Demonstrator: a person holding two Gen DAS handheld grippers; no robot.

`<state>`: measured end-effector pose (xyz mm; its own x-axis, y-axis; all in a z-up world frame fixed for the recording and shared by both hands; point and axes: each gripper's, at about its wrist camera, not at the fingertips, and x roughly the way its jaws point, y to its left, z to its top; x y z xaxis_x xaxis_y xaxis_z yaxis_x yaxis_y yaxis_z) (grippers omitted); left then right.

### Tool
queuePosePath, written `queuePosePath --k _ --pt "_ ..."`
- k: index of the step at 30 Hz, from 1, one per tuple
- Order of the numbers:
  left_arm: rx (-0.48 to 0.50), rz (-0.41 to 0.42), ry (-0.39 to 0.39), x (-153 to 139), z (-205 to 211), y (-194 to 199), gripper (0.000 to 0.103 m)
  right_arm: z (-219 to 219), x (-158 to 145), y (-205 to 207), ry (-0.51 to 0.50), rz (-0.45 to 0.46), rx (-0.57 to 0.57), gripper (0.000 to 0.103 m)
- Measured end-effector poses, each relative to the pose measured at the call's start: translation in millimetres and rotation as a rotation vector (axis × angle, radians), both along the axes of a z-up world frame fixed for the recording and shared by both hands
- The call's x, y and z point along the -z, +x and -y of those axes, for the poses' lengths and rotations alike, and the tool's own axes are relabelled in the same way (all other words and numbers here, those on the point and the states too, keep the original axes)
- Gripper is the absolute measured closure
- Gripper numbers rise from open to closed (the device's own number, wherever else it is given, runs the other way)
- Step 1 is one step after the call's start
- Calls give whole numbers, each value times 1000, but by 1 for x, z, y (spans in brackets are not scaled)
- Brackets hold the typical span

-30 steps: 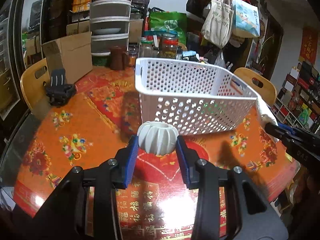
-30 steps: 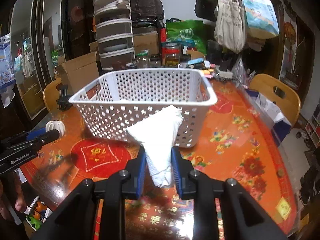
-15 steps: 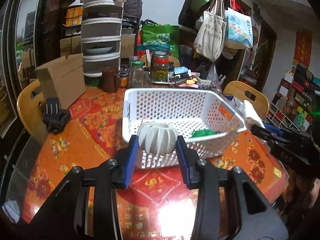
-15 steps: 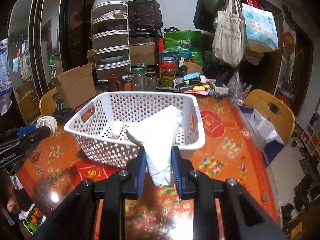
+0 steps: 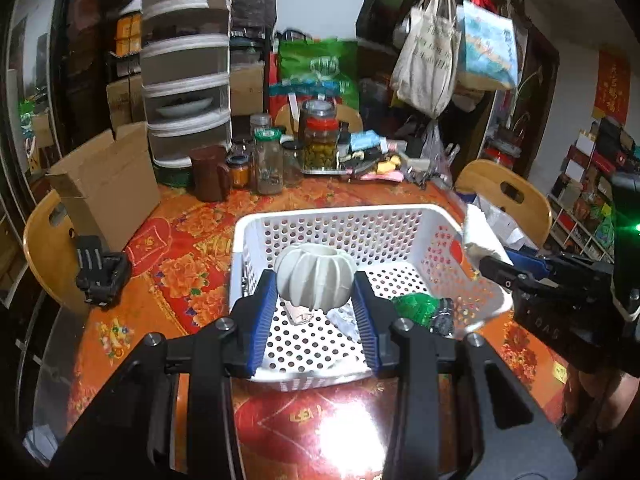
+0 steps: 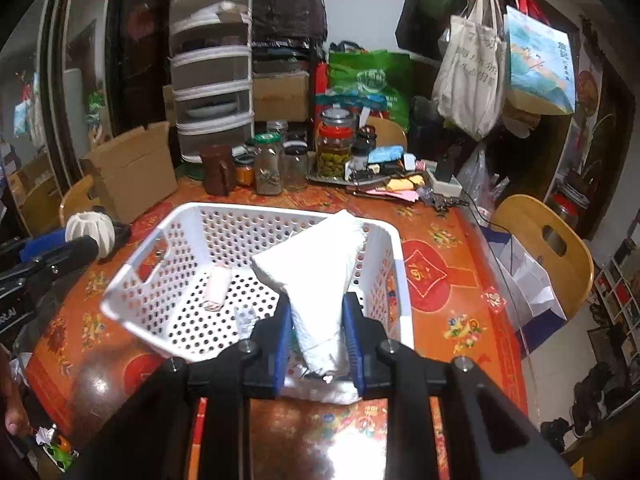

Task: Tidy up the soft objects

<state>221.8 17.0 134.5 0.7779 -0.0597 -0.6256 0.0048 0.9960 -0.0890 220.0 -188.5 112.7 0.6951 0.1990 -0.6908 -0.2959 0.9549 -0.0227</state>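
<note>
My left gripper (image 5: 315, 294) is shut on a white ribbed soft ring (image 5: 314, 276) and holds it above the near side of a white perforated basket (image 5: 328, 216). The basket holds a green soft object (image 5: 416, 306) and small pale items. My right gripper (image 6: 317, 320) is shut on a white folded cloth (image 6: 316, 276), held above the basket's (image 6: 132, 264) near right corner. The left gripper with the ring (image 6: 90, 230) shows at the left of the right wrist view. The right gripper with the cloth (image 5: 480, 236) shows at the right of the left wrist view.
The basket stands on a round table with a red-orange patterned cover (image 5: 180, 280). Jars (image 5: 320, 140), a brown jug (image 5: 210, 176), a cardboard box (image 5: 108, 184) and a drawer tower (image 5: 186, 92) crowd the far side. Wooden chairs (image 5: 506, 196) stand around. A black device (image 5: 100, 276) lies left.
Both grippers have risen and moved forward over the basket, each still holding its object. The basket's inside now shows from above.
</note>
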Motion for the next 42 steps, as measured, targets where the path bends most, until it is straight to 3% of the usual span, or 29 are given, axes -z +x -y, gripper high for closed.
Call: queuePosePath --k 8,14,20,28,30,32,36,37,38,42 --pt "-11 -187 2 47 9 76 67 -15 42 56 -52 -143 25 80" --pt "-9 -302 8 92 16 110 67 -22 74 81 -95 -228 30 80" --pt "-7 -353 25 116 18 123 67 -33 95 87 -133 -278 -10 80" --pt "-1 -368 19 128 17 121 67 -32 94 89 -118 -271 -18 77" --pt "8 -362 17 127 17 119 67 -30 94 89 -99 -277 -19 71" --pt "18 -352 11 126 17 116 65 -27 91 86 -75 -264 -18 47" --pt "36 -313 -8 118 18 106 53 -25 82 78 -31 -241 -39 36" --pt "41 -299 -11 114 19 102 50 -25 80 75 -32 -232 -40 23" --pt "42 -289 -13 111 19 99 48 -22 75 71 -19 -220 -43 18" --pt "63 -226 -31 92 19 80 33 -10 58 59 38 -188 -51 15"
